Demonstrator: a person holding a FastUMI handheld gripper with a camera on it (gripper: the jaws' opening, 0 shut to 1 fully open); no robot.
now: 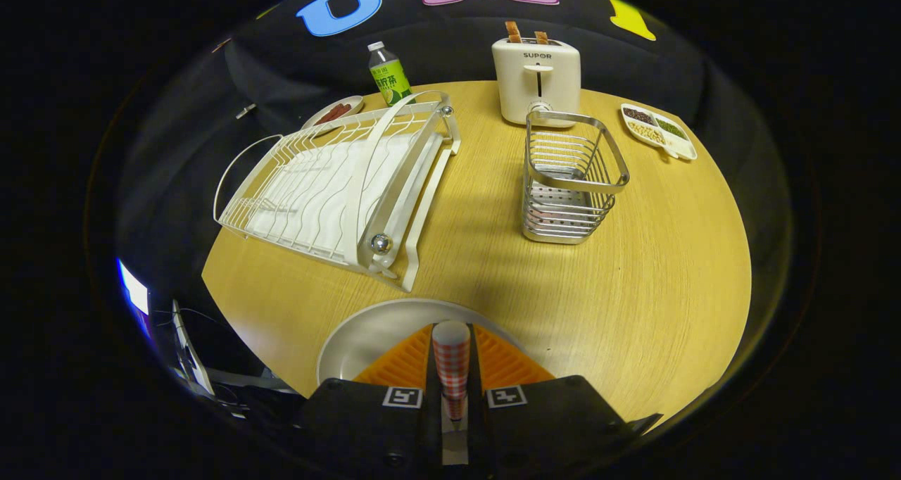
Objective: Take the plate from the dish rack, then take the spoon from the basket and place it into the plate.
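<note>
My gripper (451, 336) is shut on a spoon (451, 364) with a red-and-white checked handle, which stands upright between the two fingers (405, 362). Directly under the fingers a white plate (366, 336) lies flat on the wooden table, near its front edge; the fingers cover most of it. Beyond the plate to the left stands the white wire dish rack (331, 184), with nothing in its slots. The metal wire basket (570, 181) stands beyond the fingers to the right and looks empty.
A white toaster (536, 79) with two slices stands at the back of the round table (669, 276). A green-labelled bottle (389, 75) and a small dish (336, 112) sit behind the rack. A divided snack tray (658, 131) lies at the back right.
</note>
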